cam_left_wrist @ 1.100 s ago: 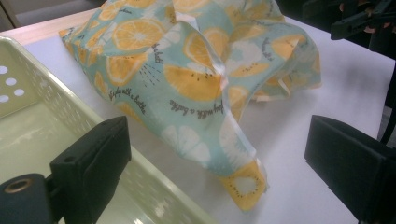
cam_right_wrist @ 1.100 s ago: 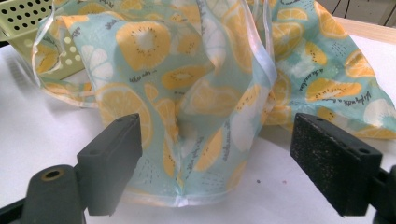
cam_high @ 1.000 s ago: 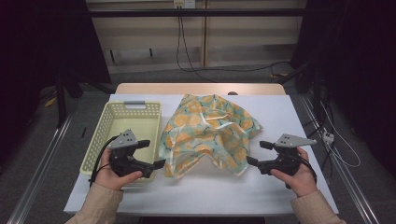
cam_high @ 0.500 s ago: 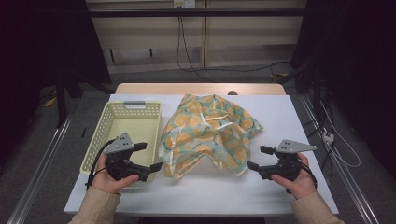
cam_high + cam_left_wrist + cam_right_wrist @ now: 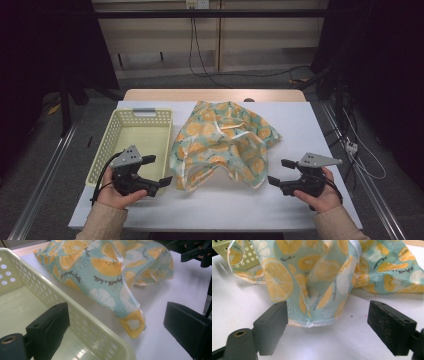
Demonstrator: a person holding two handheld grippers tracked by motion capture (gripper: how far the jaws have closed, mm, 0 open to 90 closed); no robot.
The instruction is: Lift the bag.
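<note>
Cloth (image 5: pixel 223 144) lying crumpled on white table (image 5: pixel 220 205), both grippers' fingers gaping wide.
Script on fruit print is partly reading "with a bubble"; yellow basket (image 5: pixel 131 142) sitting beside; dim room surrounding.

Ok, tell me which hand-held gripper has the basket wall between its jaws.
The left hand-held gripper: its open jaws straddle the yellow basket wall; the right one faces only cloth.

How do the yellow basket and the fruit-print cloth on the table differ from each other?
The basket is a stiff, plain pale yellow tub with holes in its walls; the cloth is soft, teal, printed with orange slices and lettering. The basket stands square and holds its shape, while the cloth lies crumpled in folds. The basket sits at the table's left, the cloth in the middle. Both rest on the white table, untouched by either gripper.
</note>
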